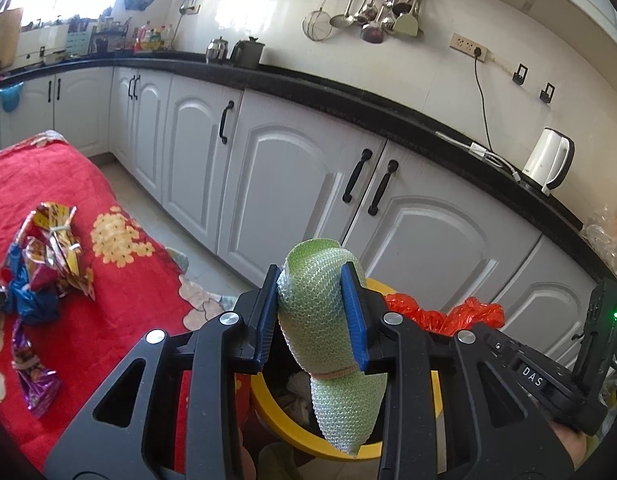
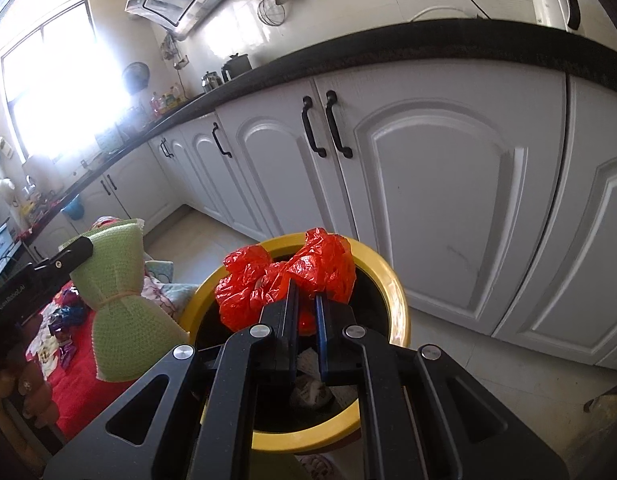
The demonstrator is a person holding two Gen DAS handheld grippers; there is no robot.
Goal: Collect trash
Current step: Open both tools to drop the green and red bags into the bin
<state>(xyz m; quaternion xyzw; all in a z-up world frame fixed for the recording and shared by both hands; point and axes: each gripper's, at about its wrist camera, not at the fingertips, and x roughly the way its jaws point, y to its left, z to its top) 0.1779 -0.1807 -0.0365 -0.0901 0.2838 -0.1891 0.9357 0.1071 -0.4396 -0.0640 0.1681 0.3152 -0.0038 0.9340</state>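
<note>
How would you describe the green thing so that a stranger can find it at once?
Find the yellow-rimmed bin in front of the white cabinets. At its rim, the left tool grips a pale green foam-net roll tied with a rubber band. The red plastic bag beside it is crumpled; the green roll is netted.

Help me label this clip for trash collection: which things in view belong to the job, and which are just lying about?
Job:
- green foam netting roll, clamped in left gripper
- red plastic bag, pinched in right gripper
- yellow-rimmed bin
- crumpled snack wrappers on red tablecloth

Lying about:
- white electric kettle
- hanging ladles
- metal teapot
</note>
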